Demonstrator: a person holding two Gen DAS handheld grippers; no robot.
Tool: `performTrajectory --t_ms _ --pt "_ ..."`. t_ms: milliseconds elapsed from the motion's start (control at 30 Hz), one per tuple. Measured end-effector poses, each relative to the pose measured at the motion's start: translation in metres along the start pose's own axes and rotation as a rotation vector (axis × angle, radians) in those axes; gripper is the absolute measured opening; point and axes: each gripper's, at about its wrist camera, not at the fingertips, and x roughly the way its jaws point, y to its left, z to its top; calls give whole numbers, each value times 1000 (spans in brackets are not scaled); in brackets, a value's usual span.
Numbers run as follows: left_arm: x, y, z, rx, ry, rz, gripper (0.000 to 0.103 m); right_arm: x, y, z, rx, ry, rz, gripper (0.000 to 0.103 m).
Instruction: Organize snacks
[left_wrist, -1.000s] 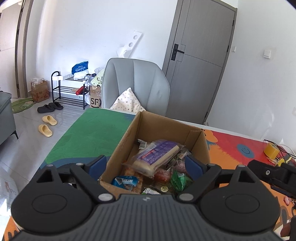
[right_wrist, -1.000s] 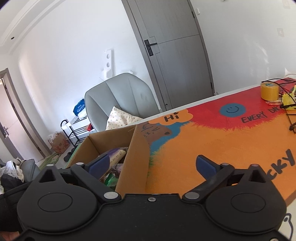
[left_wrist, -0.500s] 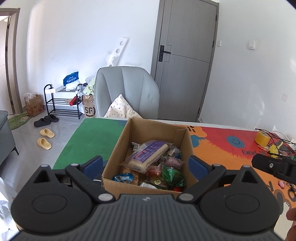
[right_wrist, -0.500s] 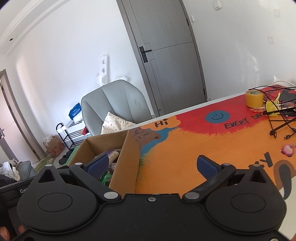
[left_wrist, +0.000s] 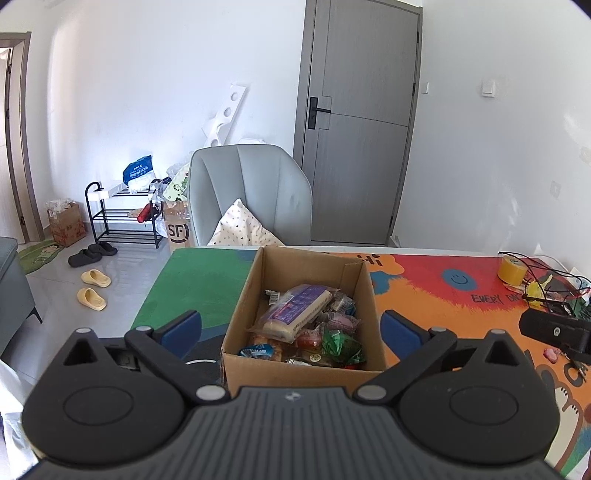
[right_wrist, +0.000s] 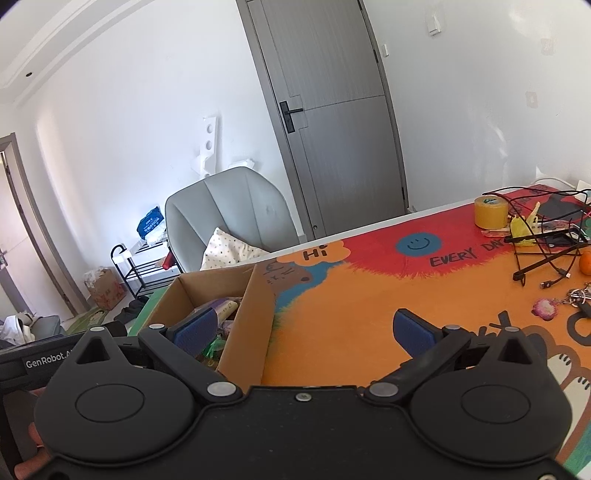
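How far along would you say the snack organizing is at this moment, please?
Done: the cardboard box on the table mat already holds many wrapped snacks. In hand: nothing; the left gripper, its jaws just opened wider, and the right gripper are both open and empty. Left: no loose snacks visible outside the box.

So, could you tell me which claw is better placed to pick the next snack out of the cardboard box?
Left, probably. The left claw is open and lined up with the cardboard box and its snacks; the right claw straddles the box's side wall.
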Motion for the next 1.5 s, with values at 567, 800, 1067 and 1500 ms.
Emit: performTrajectory --t_ms 567,800,1067,1500 --pt "-31 10 -3 62 15 -17 103 -47 -8 -9 -45 -1 -42 103" --pt "-34 15 -9 95 26 -16 103 -51 -10 -13 -55 29 -59 103" --pt "-31 16 -13 105 42 -28 103 -51 -8 -16 -64 50 -66 103" --pt "-31 18 -12 93 51 -36 103 -50 -7 -16 -71 61 -66 103"
